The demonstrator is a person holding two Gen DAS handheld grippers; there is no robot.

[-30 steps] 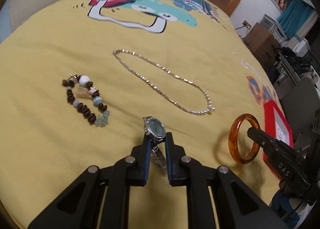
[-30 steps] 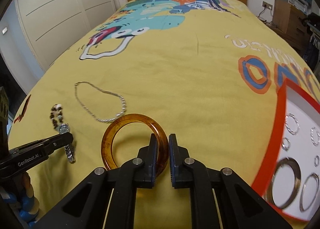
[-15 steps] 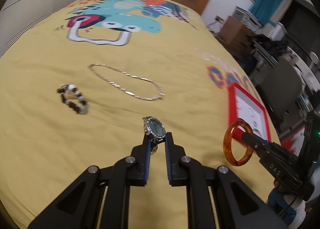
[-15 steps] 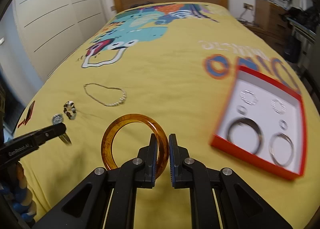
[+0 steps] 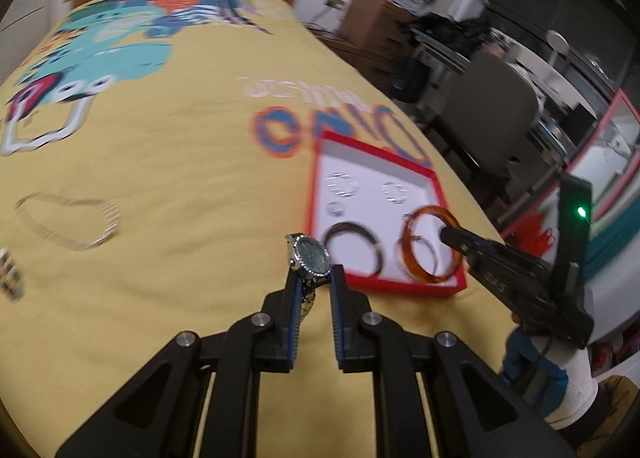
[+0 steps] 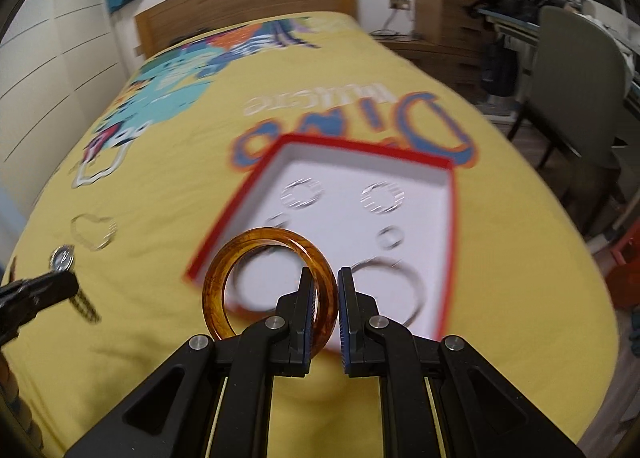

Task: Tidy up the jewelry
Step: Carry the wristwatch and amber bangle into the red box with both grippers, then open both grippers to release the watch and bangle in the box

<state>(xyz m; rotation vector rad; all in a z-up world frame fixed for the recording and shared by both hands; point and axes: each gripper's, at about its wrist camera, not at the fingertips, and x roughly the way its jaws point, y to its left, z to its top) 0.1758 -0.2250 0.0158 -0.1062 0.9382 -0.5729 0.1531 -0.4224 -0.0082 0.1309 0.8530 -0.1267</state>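
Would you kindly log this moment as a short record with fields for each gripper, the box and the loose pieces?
left gripper: shut on watch
right gripper: shut on amber bangle, held above the box
red box: open on yellow bedspread, white inside, rings and bangles in it
left on bedspread: silver chain

Even indoor light, soft shadows; motion blur across bedspread [image 5: 160,178] and background; fisheye bending, dark corners.

My left gripper [image 5: 314,284] pinches a silver watch [image 5: 310,258] upright; my right gripper [image 6: 323,296] grips an amber bangle [image 6: 256,282] over the red box [image 6: 448,258] of rings ahead.
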